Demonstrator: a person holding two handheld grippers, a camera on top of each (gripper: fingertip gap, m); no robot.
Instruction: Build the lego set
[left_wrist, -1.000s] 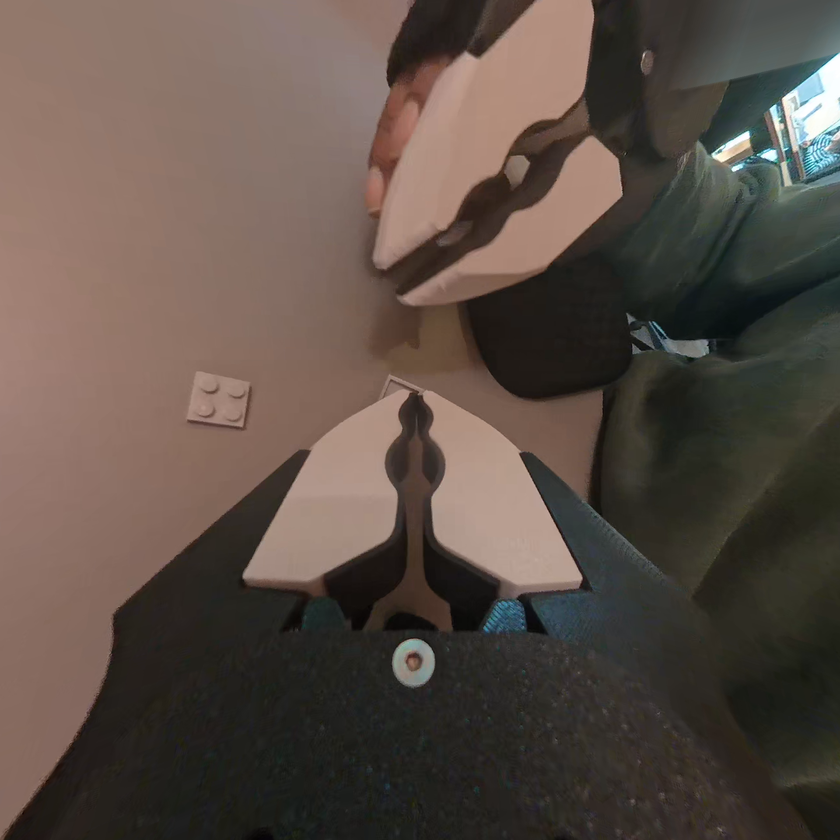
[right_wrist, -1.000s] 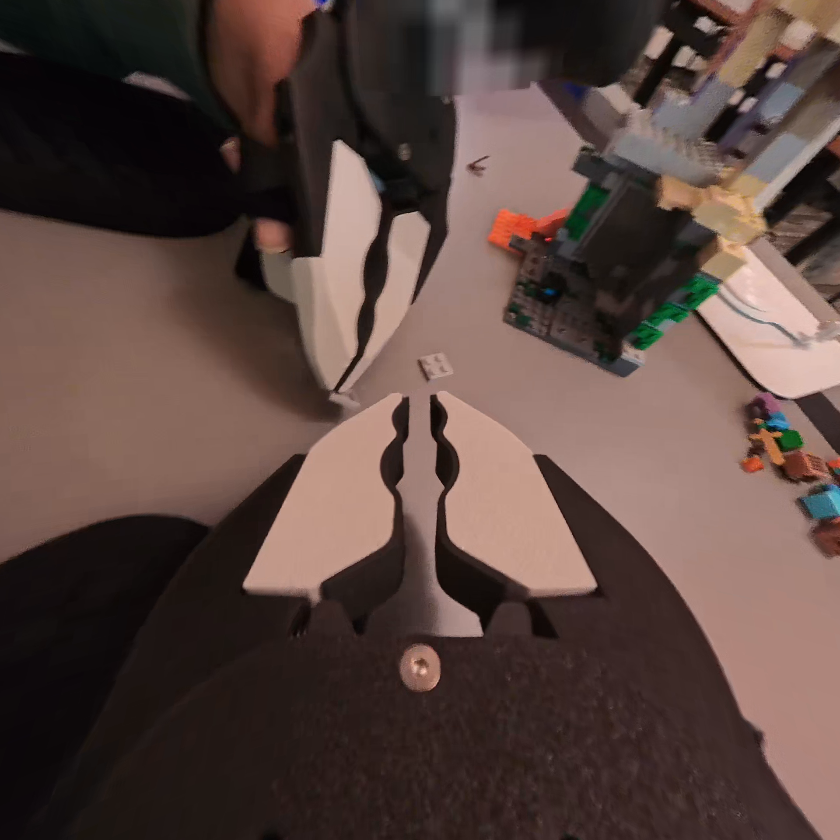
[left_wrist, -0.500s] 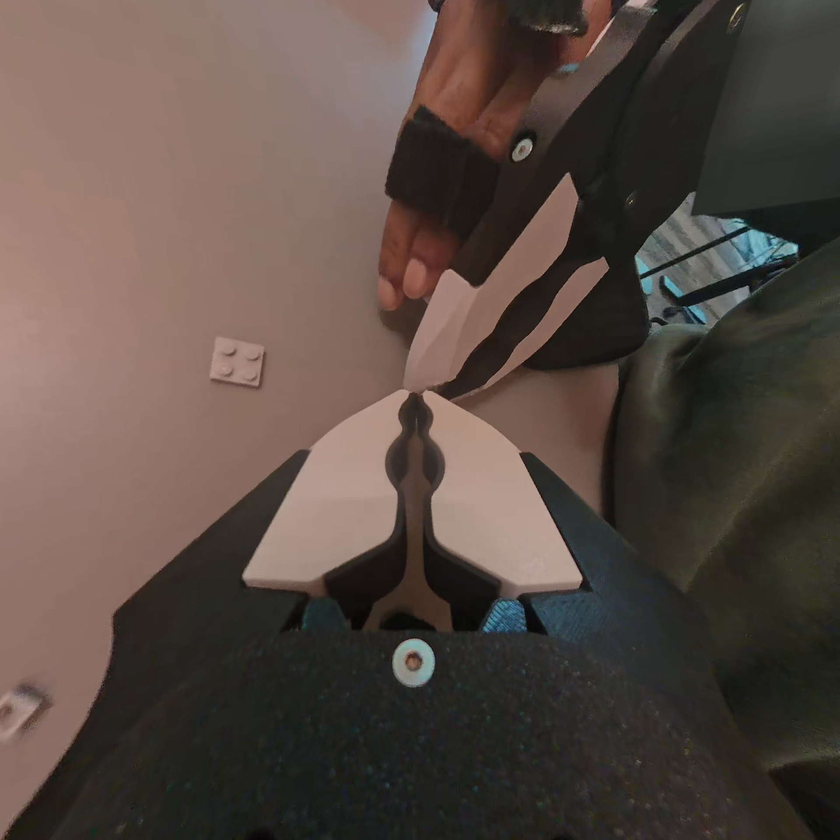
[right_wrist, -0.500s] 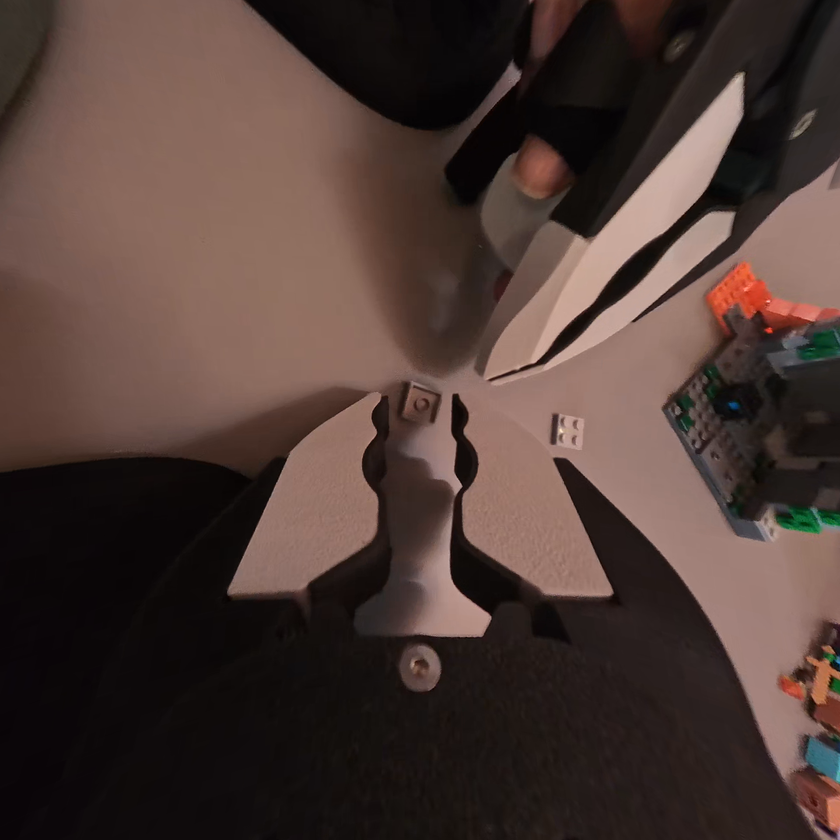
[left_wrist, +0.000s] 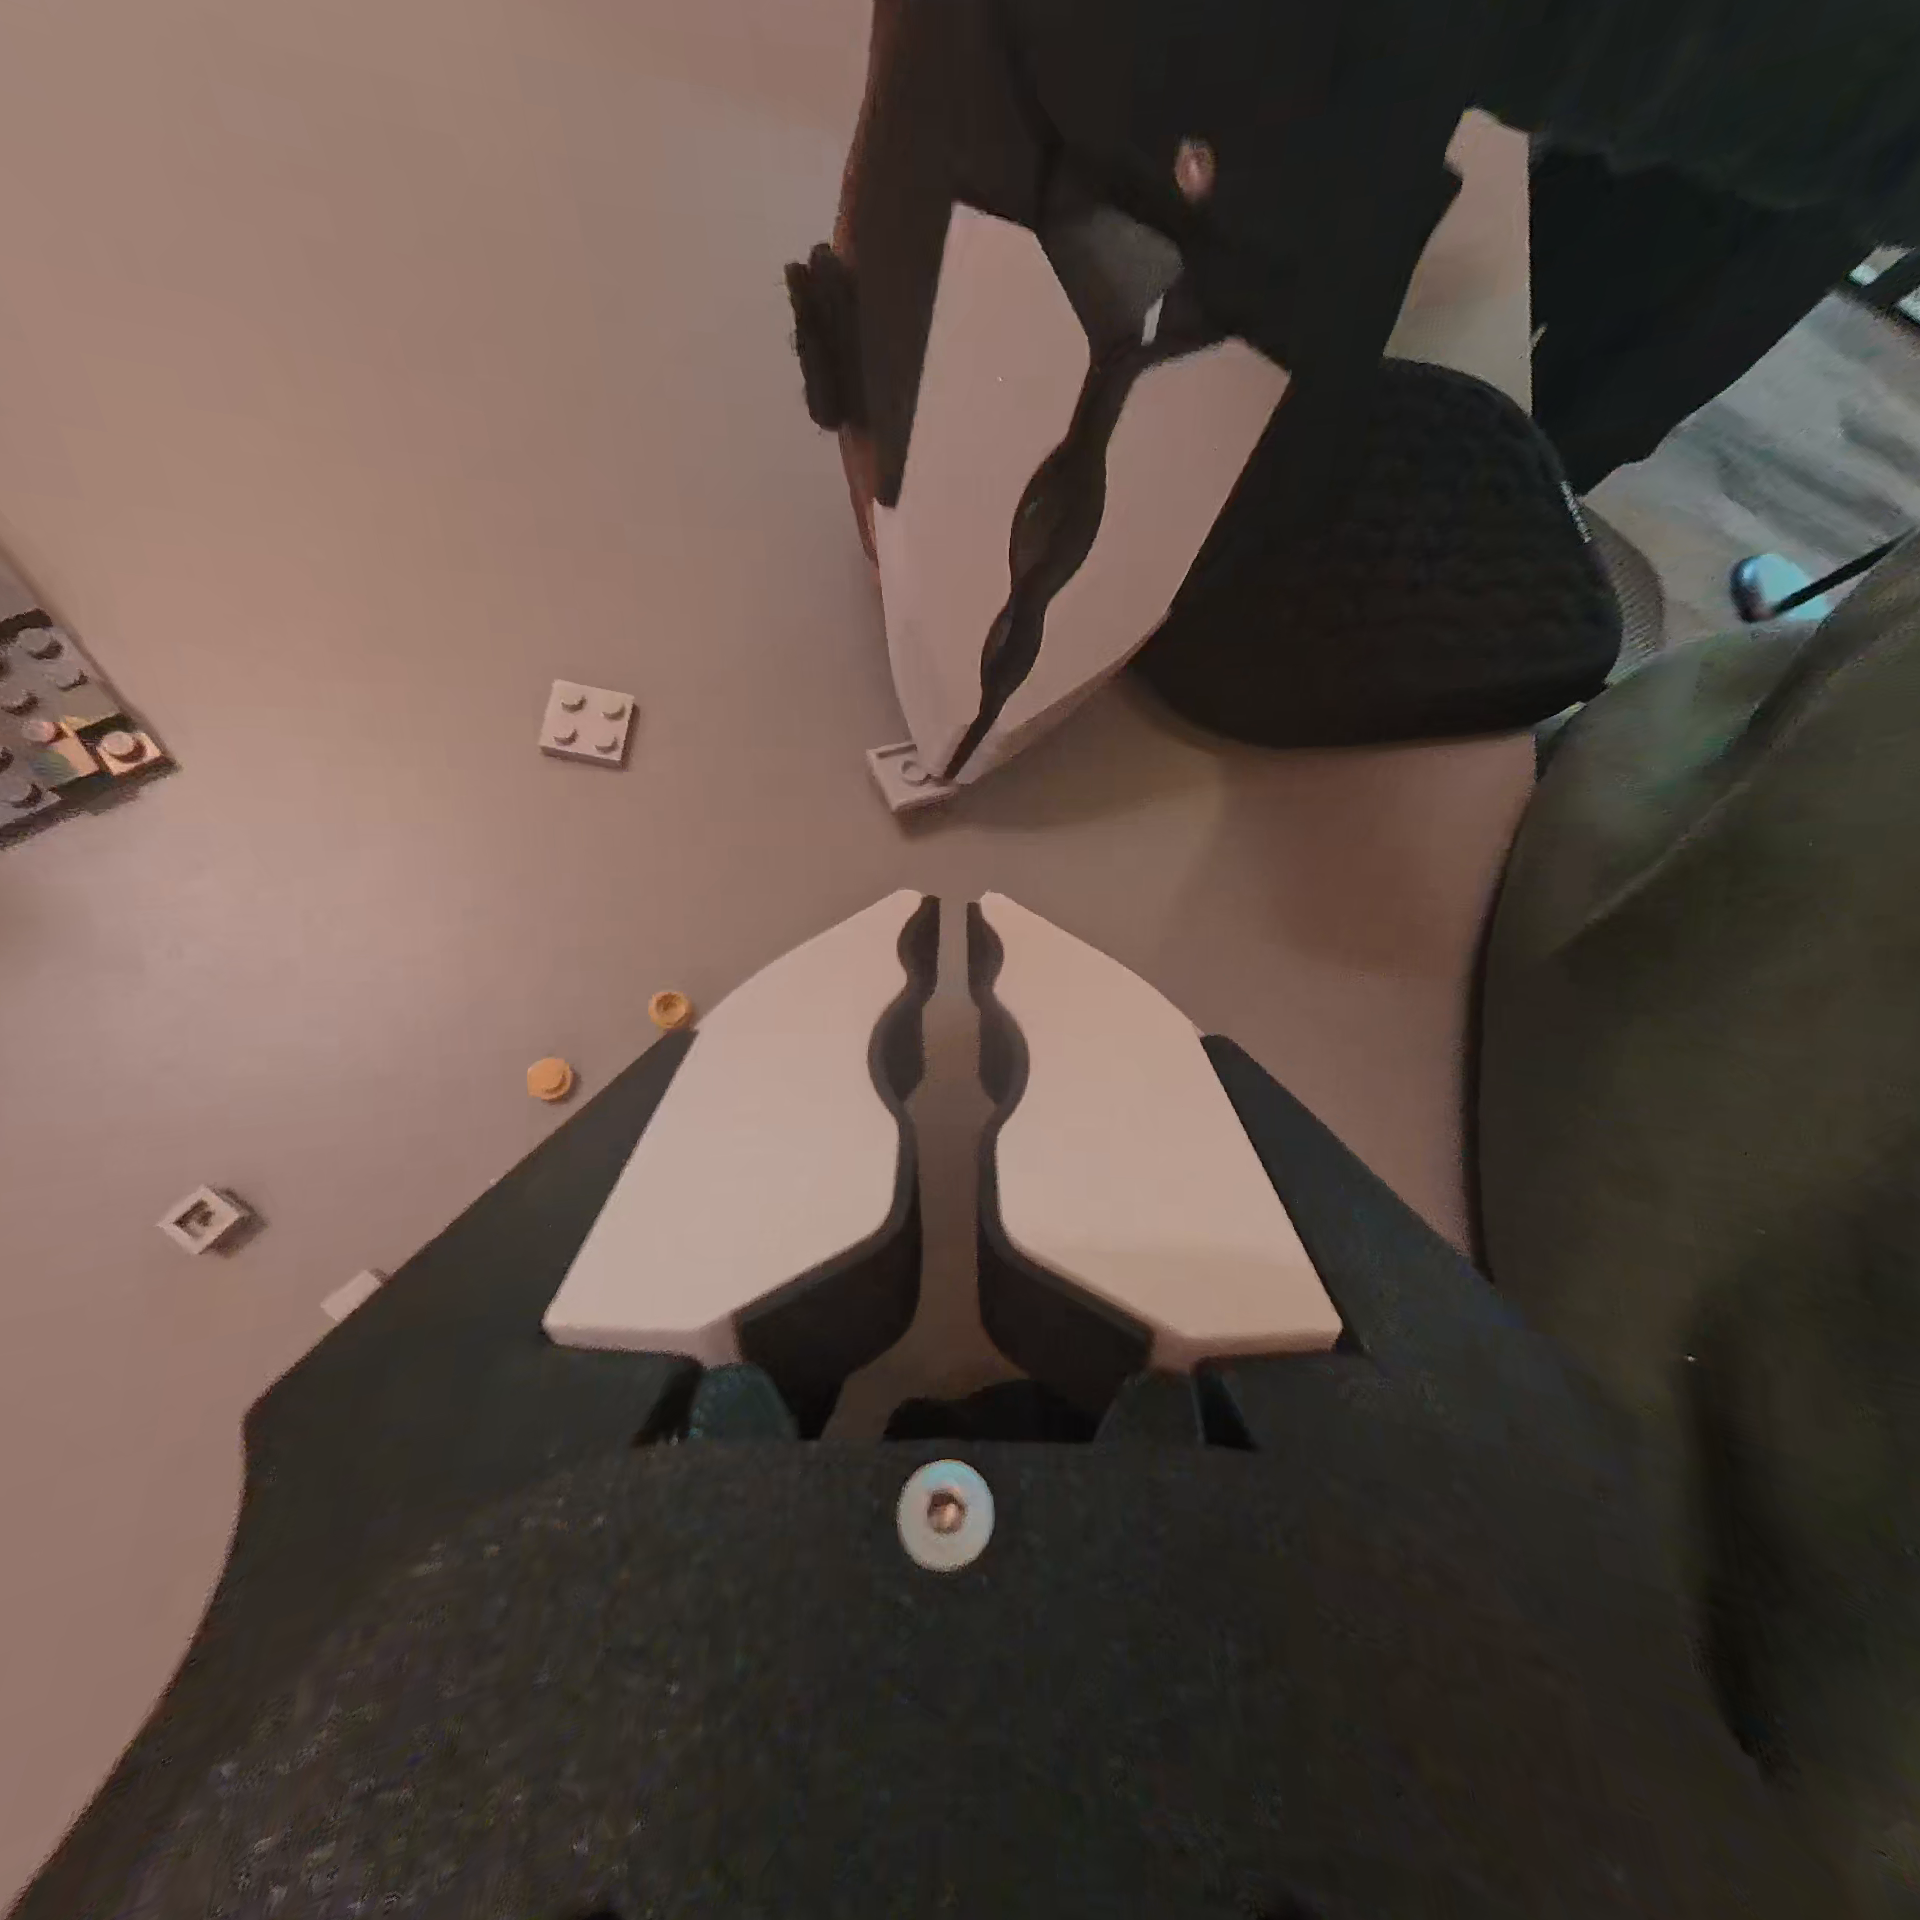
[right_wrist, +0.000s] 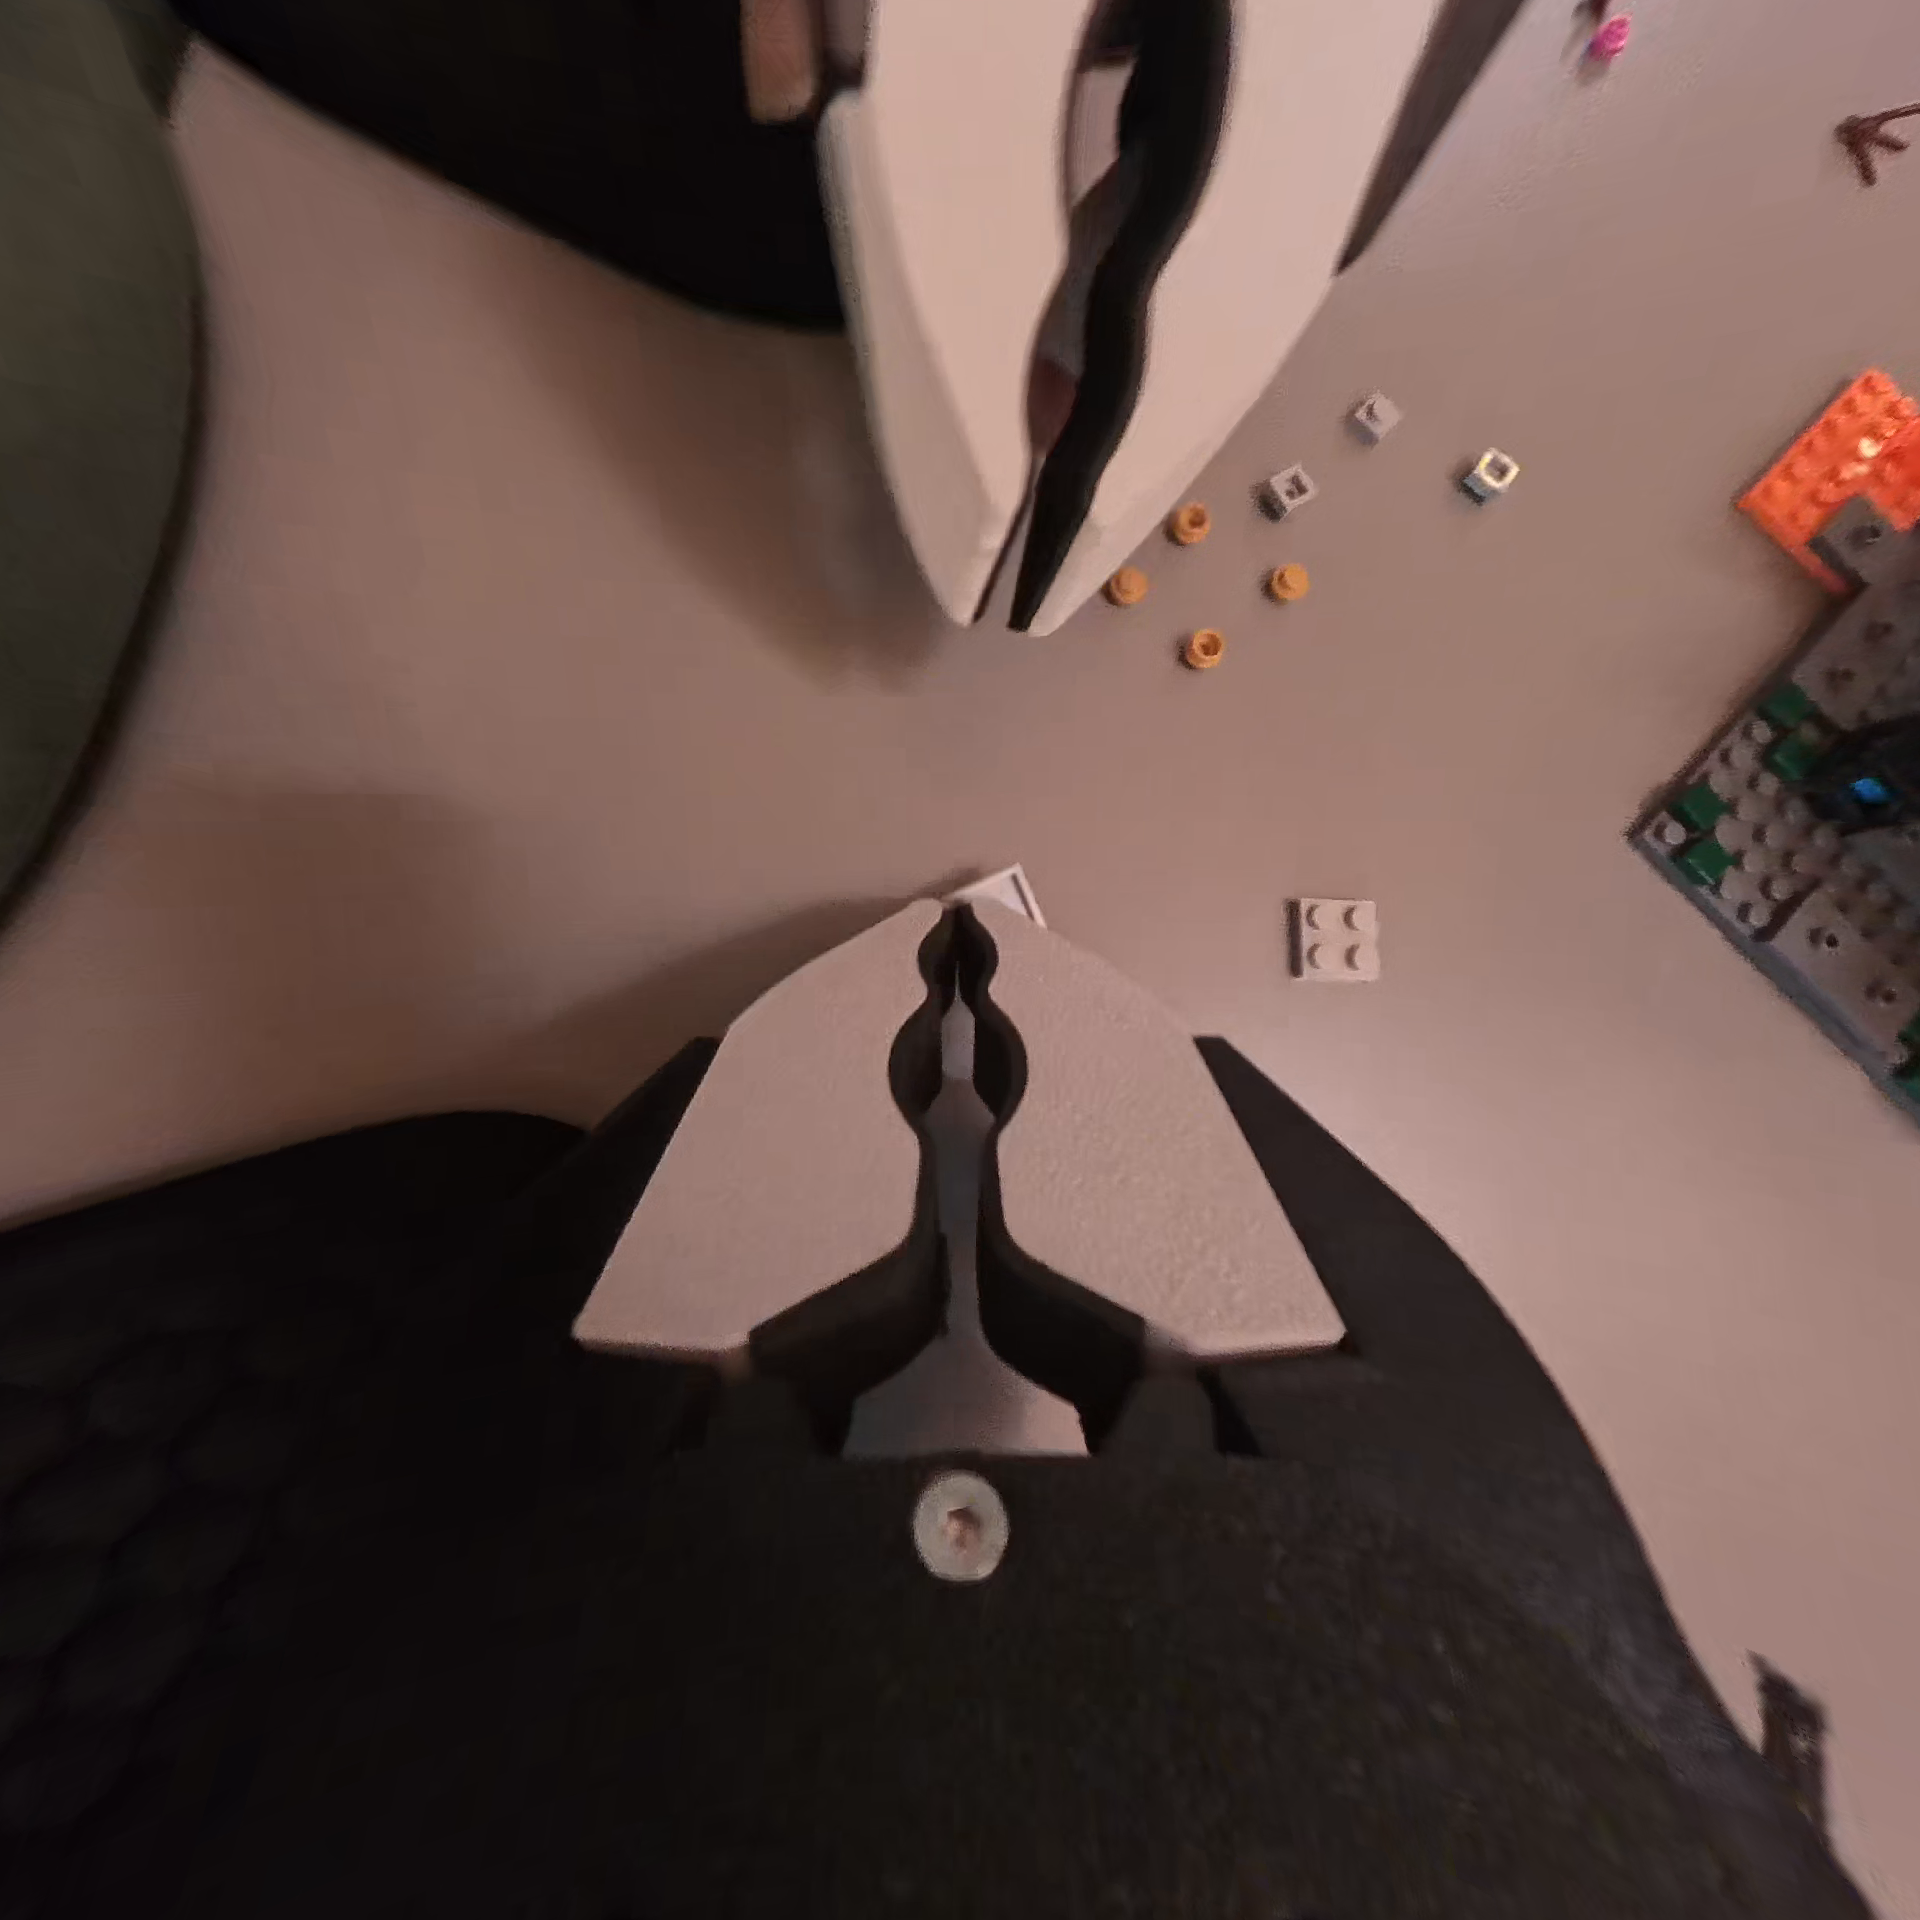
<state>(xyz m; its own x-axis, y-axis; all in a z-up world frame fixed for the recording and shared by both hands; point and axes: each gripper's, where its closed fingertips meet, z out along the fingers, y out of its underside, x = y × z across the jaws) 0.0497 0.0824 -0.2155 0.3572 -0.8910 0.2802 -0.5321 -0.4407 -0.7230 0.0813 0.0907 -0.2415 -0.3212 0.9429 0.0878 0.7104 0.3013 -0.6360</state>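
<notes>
My right gripper (right_wrist: 956, 912) is shut on a small grey one-stud plate (right_wrist: 1013, 894), of which only a corner shows past the fingertips. In the left wrist view the right gripper (left_wrist: 940, 771) points down at the table and pinches that plate (left_wrist: 902, 777) by one edge, low over the surface. My left gripper (left_wrist: 951, 902) is slightly open and empty, a short way in front of the plate. It also shows in the right wrist view (right_wrist: 995, 623), above and apart from the right gripper. A grey 2x2 plate (left_wrist: 589, 722) (right_wrist: 1333, 938) lies loose on the table nearby.
The built model on its grey studded base (right_wrist: 1787, 831) with an orange part (right_wrist: 1860, 468) stands at the right. Several orange round studs (right_wrist: 1202, 649) (left_wrist: 549, 1077) and small grey pieces (right_wrist: 1288, 490) (left_wrist: 205, 1218) lie scattered. A dark chair cushion (left_wrist: 1382, 571) and a green sleeve (left_wrist: 1714, 1039) show at the table's edge. The left gripper's tips are roughly 5 cm from the right gripper's.
The left gripper held the small grey plate. The right gripper came in open, closed on the plate, and the left gripper let go and drew back.
</notes>
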